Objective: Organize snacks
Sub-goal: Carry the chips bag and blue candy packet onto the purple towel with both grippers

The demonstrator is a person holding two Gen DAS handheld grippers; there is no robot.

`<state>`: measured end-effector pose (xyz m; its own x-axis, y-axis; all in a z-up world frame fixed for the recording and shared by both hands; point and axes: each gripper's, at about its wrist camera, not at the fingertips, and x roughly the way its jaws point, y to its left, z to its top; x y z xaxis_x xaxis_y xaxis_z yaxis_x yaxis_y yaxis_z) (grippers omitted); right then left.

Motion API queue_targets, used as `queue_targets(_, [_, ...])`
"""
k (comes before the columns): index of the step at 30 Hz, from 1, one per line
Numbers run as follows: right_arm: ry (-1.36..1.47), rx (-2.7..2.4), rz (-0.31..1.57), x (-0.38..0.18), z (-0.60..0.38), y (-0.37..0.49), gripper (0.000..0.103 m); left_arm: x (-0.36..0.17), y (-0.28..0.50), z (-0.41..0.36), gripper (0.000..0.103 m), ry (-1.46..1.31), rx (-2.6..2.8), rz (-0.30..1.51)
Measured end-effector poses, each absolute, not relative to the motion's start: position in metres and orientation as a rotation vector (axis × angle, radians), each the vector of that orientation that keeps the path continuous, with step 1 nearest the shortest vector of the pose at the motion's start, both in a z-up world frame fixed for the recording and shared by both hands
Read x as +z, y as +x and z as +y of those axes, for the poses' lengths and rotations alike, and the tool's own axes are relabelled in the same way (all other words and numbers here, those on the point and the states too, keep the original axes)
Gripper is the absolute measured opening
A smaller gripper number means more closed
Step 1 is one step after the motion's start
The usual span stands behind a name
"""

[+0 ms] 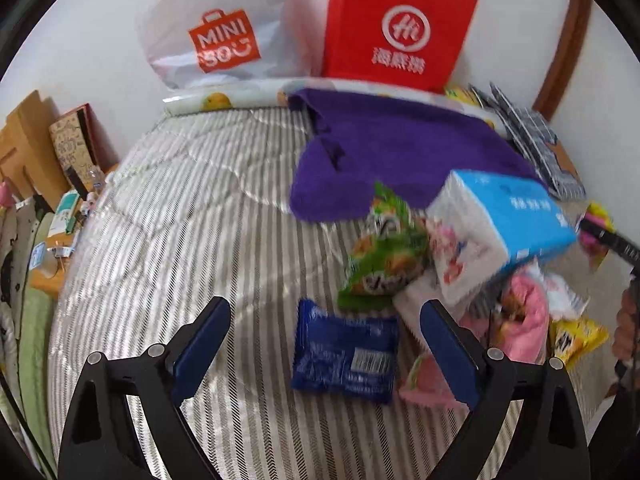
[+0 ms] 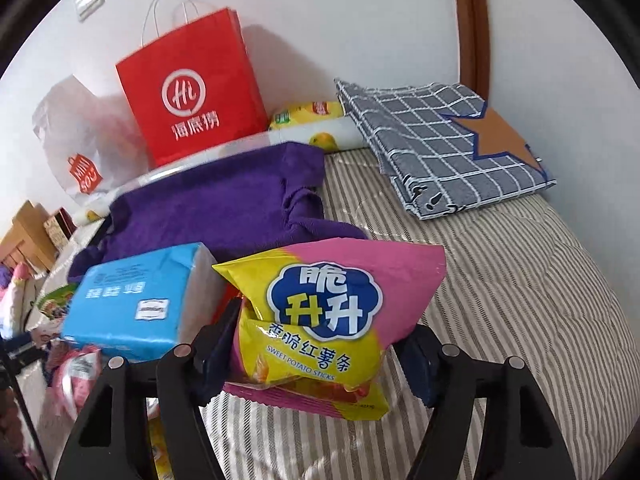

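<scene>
A yellow and pink bag of sweet potato sticks [image 2: 332, 312] stands upright between the fingers of my right gripper [image 2: 320, 332], which is shut on its lower sides. My left gripper [image 1: 326, 308] is open above the striped bed, with a dark blue snack packet [image 1: 344, 352] lying flat below the gap between its fingers. Just beyond lie a green snack bag [image 1: 384, 256], a blue tissue pack [image 1: 508, 216], pink packets [image 1: 524, 312] and a yellow bag [image 1: 576, 336] in a loose pile. A small pink packet [image 1: 420, 380] rests by the left gripper's right finger.
A red paper bag [image 2: 192, 92] and a white plastic bag [image 1: 216, 36] stand against the wall at the back. A purple towel [image 2: 224, 200] and a folded plaid cloth [image 2: 440, 136] lie on the bed [image 2: 520, 280]. Boxes and clutter [image 1: 68, 152] sit off the bed's left side.
</scene>
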<state>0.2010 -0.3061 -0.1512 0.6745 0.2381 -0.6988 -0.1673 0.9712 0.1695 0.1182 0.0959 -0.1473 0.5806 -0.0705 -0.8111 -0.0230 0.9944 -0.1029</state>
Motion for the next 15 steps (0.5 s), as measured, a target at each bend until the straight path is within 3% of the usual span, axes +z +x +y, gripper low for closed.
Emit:
queue_targets(5, [0.099, 0.213, 0.779, -0.143, -0.312, 0.184, 0.069, -0.161, 0.117, 0.092, 0.095, -0.116, -0.064, 0.973])
queue_targets(10, [0.087, 0.191, 0.779, -0.143, -0.315, 0.169, 0.069, -0.171, 0.115, 0.087, 0.088, -0.048, -0.044, 0.976])
queue_targets(13, [0.087, 0.182, 0.788, -0.146, -0.314, 0.164, 0.069, -0.171, 0.113, 0.083, 0.077, 0.003, -0.035, 0.963])
queue_targets(15, [0.09, 0.184, 0.797, -0.149, -0.313, 0.162, 0.069, -0.168, 0.111, 0.084, 0.053, -0.007, -0.048, 0.952])
